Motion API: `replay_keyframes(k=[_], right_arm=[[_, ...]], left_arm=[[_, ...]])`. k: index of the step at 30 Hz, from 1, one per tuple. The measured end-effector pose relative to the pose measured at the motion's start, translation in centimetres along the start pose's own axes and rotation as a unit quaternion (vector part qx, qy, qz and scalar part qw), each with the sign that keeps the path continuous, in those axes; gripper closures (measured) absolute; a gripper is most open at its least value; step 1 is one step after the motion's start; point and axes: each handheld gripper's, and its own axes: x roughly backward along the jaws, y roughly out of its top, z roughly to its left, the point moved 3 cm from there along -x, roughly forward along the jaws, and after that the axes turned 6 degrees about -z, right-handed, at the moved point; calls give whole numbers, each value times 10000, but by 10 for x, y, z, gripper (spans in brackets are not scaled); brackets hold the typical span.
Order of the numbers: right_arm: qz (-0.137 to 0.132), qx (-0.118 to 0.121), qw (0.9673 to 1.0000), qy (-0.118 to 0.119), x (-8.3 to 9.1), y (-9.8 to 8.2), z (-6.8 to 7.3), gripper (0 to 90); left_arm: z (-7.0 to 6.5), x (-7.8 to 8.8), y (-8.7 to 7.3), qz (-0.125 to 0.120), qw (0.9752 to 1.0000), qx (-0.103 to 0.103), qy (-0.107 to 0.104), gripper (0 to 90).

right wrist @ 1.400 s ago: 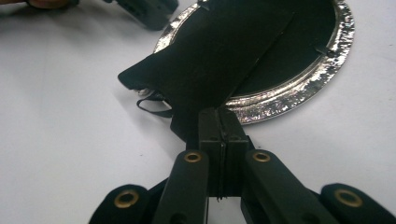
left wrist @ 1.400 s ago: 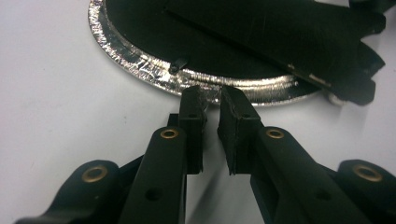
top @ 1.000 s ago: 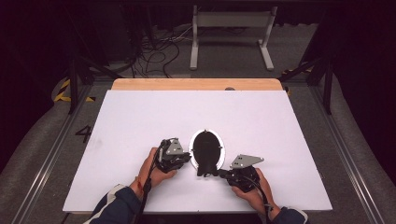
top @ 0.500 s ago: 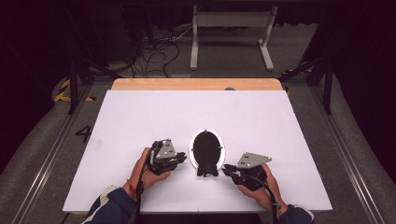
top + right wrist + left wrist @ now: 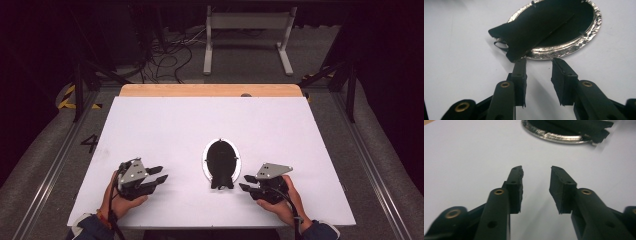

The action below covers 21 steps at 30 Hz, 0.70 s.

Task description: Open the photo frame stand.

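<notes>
Both claws have drawn back from the foil plate (image 5: 221,159), left claw (image 5: 156,177) and right claw (image 5: 247,183) parted, empty; black cloth (image 5: 536,27) seemingly placed.

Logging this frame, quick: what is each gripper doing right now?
Left gripper: open, holding nothing, over the white table.
Right gripper: open, holding nothing, beside the silver oval plate.

Both grippers are black. The left gripper (image 5: 157,174) and the right gripper (image 5: 247,182) each carry a grey three-cornered plate dotted with small dark holes. Brass-coloured rivets sit in the jaw arms. Dark sleeves with pale cuffs cover the person's forearms.
</notes>
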Motion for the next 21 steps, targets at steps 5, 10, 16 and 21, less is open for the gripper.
replay_keyframes(k=[5,10,16,21], right_arm=[[109,-31,9999,105,-4,-2,4,650],[150,-143,9993,317,-7,-1,8,642],[222,-14,9993,289,-9,-1,11,616],[227,19,9994,278,-11,0,12,616]], left_arm=[[2,18,-16,-77,9998,164,18,522],[-1,25,-28,54,9997,220,137,471],[5,33,-29,9,9987,342,374,437],[5,29,-31,182,9984,228,487,424]])
